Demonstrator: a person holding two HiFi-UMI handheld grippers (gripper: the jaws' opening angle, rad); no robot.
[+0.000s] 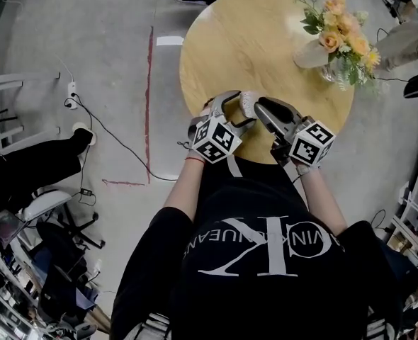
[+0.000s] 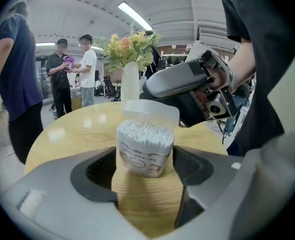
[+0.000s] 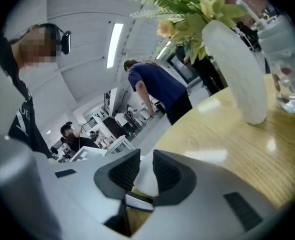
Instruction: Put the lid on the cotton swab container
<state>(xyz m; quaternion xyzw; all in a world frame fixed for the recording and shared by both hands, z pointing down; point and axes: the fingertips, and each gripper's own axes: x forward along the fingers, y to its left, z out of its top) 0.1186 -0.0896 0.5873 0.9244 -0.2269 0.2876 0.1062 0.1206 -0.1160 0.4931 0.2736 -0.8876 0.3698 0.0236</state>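
A small clear container packed with white cotton swabs (image 2: 145, 146) stands on the round wooden table (image 1: 251, 41) near its front edge. My left gripper (image 2: 145, 165) is shut on it, a dark pad against each side. The clear plastic lid (image 2: 150, 111) hovers just above the swab tips and behind them. My right gripper (image 3: 143, 171) is shut on the lid (image 3: 148, 180), which shows as a pale translucent piece between its ribbed pads. In the head view the container (image 1: 248, 103) lies between the left gripper (image 1: 232, 103) and the right gripper (image 1: 260, 109).
A white vase of yellow and orange flowers (image 1: 340, 41) and a glass vase (image 3: 287, 79) stand at the table's far right. The white vase (image 2: 130, 81) rises behind the container. People (image 2: 82, 69) stand beyond the table. A chair (image 1: 10, 112) and cables lie on the floor at left.
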